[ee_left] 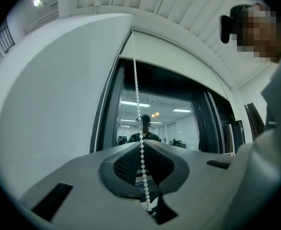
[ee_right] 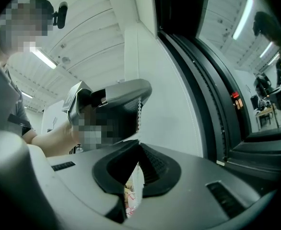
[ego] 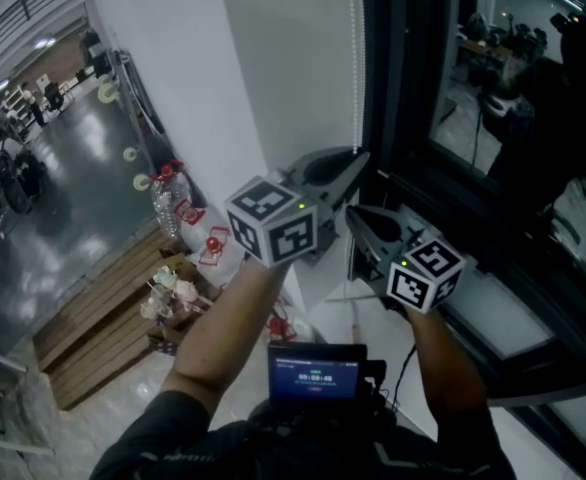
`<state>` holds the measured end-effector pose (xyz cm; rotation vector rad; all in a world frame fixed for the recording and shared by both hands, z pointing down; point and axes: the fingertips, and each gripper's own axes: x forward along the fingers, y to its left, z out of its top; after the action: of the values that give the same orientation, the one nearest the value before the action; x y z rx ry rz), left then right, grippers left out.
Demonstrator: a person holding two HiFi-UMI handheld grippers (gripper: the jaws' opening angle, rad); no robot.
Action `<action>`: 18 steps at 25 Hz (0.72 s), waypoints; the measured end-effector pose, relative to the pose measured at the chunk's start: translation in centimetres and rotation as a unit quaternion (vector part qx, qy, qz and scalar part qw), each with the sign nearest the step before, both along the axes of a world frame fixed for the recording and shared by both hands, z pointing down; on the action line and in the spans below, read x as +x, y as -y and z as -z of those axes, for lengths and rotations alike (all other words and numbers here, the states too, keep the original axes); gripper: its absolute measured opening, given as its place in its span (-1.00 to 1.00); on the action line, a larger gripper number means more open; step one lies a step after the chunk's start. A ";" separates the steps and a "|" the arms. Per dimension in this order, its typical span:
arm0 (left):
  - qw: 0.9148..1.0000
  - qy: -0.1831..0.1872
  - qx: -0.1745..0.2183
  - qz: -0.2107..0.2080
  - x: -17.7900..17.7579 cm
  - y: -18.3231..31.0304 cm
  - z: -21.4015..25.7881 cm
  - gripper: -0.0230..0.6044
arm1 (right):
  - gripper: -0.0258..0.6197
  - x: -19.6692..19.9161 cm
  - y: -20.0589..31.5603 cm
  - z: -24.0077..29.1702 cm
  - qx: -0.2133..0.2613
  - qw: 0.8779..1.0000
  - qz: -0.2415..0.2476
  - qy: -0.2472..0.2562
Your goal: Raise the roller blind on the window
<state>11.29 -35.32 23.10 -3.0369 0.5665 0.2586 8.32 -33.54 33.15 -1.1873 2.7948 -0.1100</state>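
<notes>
A white bead chain (ego: 358,58) hangs along the edge of the white wall beside the dark window (ego: 493,88). My left gripper (ego: 361,158) is the higher one, shut on the chain; in the left gripper view the beads (ee_left: 141,147) run straight between its closed jaws up to the blind's white roll (ee_left: 179,56) at the window top. A second strand (ee_left: 99,119) hangs by the frame. My right gripper (ego: 353,215) sits just below the left, jaws shut where the chain (ee_right: 138,111) comes down to them. The left gripper (ee_right: 116,104) shows above it there.
The window sill (ego: 493,318) runs under the right gripper. Left of the wall the view drops to a lower floor with wooden platforms (ego: 103,338) and bottles (ego: 168,198). A small screen (ego: 315,373) sits at my chest. The glass reflects a person (ego: 558,88).
</notes>
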 end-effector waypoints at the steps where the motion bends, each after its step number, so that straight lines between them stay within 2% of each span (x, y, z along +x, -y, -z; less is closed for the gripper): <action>1: 1.000 -0.004 0.001 -0.001 0.0 0.0 0.0 -0.90 | -0.92 0.1 0.0 0.0 0.002 1.000 0.001 0.000; 10: 1.000 -0.001 0.023 0.000 -0.1 -0.6 -0.6 -0.91 | -0.92 0.0 0.0 -0.7 -0.006 1.000 0.003 0.000; 18: 1.000 0.014 0.001 0.006 -0.1 0.1 -4.3 -0.91 | -0.92 0.0 0.4 -4.1 -0.041 0.999 0.001 -0.005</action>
<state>11.19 -35.40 27.35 -3.0291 0.5827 0.2160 8.34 -33.92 37.23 -1.2044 2.8260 -0.2225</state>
